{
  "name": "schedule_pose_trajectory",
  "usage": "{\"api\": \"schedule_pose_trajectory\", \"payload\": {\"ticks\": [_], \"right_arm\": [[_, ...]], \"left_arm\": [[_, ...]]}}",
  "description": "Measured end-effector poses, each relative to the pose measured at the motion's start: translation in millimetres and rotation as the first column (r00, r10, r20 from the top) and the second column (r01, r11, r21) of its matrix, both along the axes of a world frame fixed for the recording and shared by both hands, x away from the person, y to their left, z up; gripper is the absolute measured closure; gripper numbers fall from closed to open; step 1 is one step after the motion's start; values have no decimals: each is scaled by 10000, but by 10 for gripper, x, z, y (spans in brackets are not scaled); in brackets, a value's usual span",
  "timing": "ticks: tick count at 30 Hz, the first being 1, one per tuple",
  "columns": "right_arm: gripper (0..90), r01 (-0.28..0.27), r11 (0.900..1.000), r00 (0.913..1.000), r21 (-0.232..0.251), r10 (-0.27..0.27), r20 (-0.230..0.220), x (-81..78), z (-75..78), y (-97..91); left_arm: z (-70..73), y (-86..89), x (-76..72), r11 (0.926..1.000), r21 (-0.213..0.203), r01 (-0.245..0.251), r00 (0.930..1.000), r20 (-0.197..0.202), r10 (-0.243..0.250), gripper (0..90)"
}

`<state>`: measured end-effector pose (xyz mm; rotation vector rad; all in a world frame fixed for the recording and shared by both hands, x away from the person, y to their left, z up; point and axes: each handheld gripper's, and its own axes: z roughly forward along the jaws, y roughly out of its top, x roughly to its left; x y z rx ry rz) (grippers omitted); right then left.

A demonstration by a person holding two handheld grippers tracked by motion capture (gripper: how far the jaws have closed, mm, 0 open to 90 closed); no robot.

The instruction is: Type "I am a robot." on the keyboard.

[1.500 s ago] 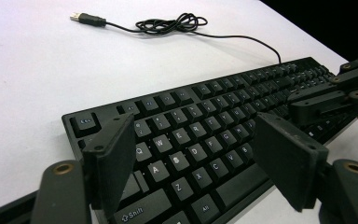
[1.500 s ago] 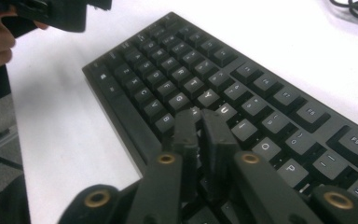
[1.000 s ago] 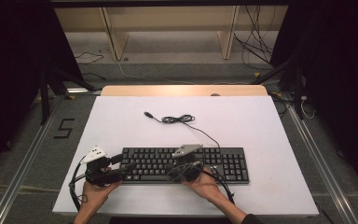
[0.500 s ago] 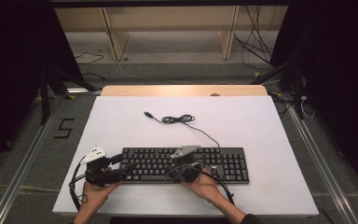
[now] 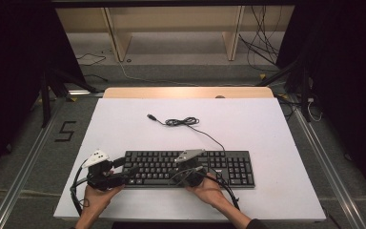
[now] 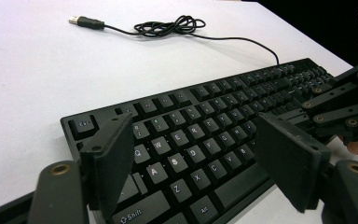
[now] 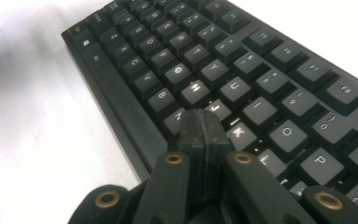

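White table, lower centre: black keyboard, long axis left to right. Right gripper closed, empty, poised directly above middle letter keys; left gripper open, empty, at keyboard's left end.

Even overhead light falls on the white table, washing it out toward glare in the gripper views, amid dark surroundings. The keyboard is sharp mid-frame, with soft foreground jaws.

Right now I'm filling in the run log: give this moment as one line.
left tool: open, over keyboard left end | right tool: shut, tip over the M/J keys | cable: loose, unplugged on table
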<state>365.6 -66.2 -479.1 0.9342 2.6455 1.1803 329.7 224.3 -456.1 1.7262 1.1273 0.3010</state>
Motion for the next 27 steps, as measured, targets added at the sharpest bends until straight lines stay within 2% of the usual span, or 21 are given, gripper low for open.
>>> {"api": "schedule_pose_trajectory", "payload": {"ticks": [10,12,16,23,27], "right_arm": [[802,191,9966,9998,804,-194,28,15,85,-87],[752,165,9951,9999,972,-167,19,8,104,-100],[566,161,9921,9998,1242,-171,66,-11,141,-112],[417,56,9868,9997,1617,-97,245,-54,208,-154],[362,43,9837,9994,1798,-103,323,-83,249,-199]], "left_arm": [[3,4,-1,10000,1,-24,10000,17,24,283],[2,4,-1,10000,-26,-49,10000,17,49,282],[5,4,-4,10000,-58,-57,10000,50,57,281],[11,12,-7,9999,-101,-29,9999,124,31,277],[16,22,-10,9999,-110,-47,9998,175,49,276]]}}
